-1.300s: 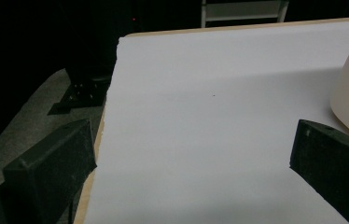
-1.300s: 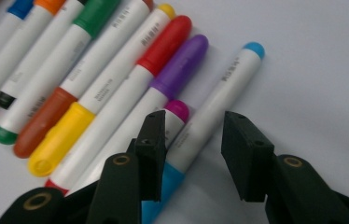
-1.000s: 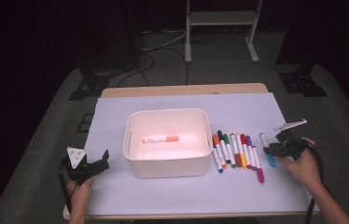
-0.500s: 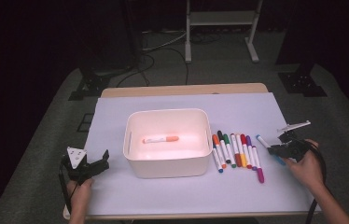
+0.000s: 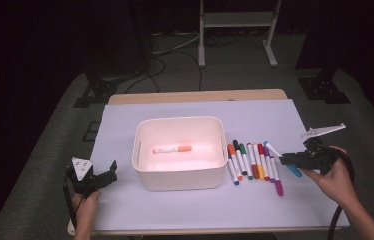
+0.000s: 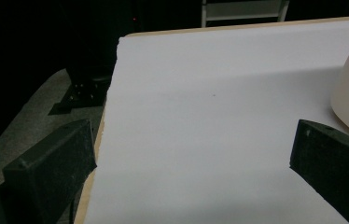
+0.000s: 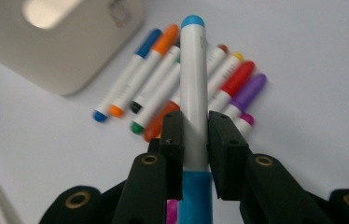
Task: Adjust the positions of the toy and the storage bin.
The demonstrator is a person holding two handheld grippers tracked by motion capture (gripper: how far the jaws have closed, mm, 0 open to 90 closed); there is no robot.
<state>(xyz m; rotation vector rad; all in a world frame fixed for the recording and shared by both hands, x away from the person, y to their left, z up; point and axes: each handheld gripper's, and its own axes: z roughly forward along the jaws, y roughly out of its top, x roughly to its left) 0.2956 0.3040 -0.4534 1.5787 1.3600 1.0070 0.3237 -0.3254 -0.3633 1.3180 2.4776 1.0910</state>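
Near the front-right corner of the tabletop, the right hand-held gripper has its jaws closed tight on a light-blue marker. In the right gripper view the marker's white barrel runs straight out between the two pads, its blue cap at the pads' base and its blue tip pointing away over the other pens. In the high view the clamped marker lies slanted, just beside the right end of the row.

Near the front-left corner, the left hand-held gripper rests with its jaws wide apart and nothing between them; in the left gripper view bare white tabletop lies between the pads.

Farther in, the row of markers lies side by side on the tabletop, between the held marker and the white bin. The bin sits at the middle of the tabletop, touching none of the row, with an orange marker lying on its floor.
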